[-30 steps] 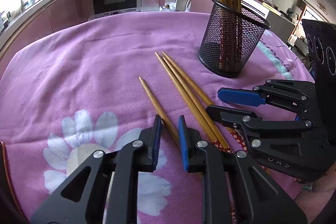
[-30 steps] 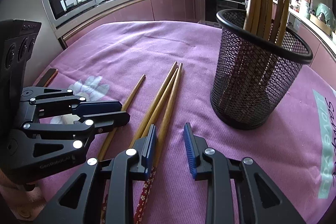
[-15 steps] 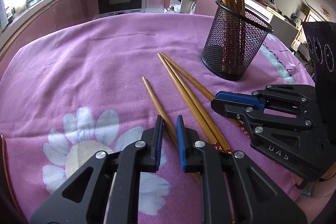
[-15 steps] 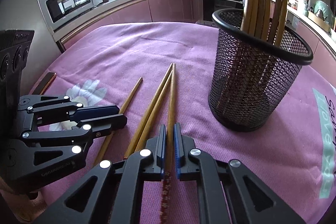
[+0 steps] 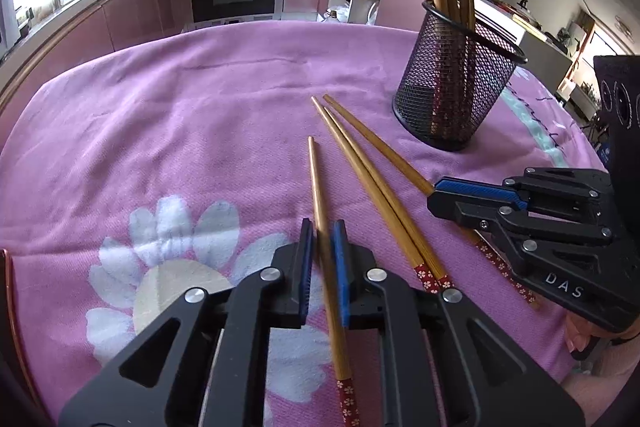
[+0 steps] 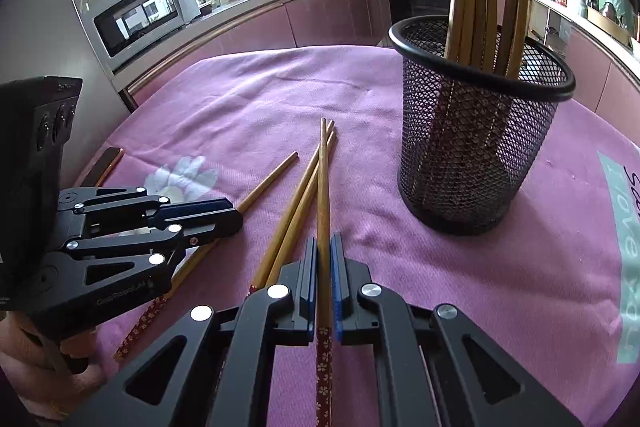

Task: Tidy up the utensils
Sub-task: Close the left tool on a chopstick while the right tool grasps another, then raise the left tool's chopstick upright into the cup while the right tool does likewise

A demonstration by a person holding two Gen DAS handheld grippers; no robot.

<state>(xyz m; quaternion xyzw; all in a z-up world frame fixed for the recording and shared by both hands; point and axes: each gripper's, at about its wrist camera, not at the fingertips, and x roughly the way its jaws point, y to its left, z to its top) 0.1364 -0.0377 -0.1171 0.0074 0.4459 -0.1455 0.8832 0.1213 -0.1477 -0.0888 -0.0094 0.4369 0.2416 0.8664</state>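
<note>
Several bamboo chopsticks already stand in the black mesh cup [image 6: 480, 131]; we have each gripper's jaws clamped on one loose bamboo chopstick, the left gripper [image 5: 320, 251] on one [image 5: 320, 211] and the right gripper [image 6: 325, 267] on another [image 6: 322, 195], with two left [image 5: 372, 187] between them.

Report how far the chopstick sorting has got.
Done: several chopsticks stand in the mesh holder. In hand: the left gripper is shut on one chopstick, and the right gripper on another. Left: two loose chopsticks lie on the pink cloth.

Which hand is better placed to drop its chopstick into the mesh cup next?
Right, probably. The right gripper is shut on a chopstick and sits nearer the mesh cup; the left gripper holds its own chopstick farther away.
</note>
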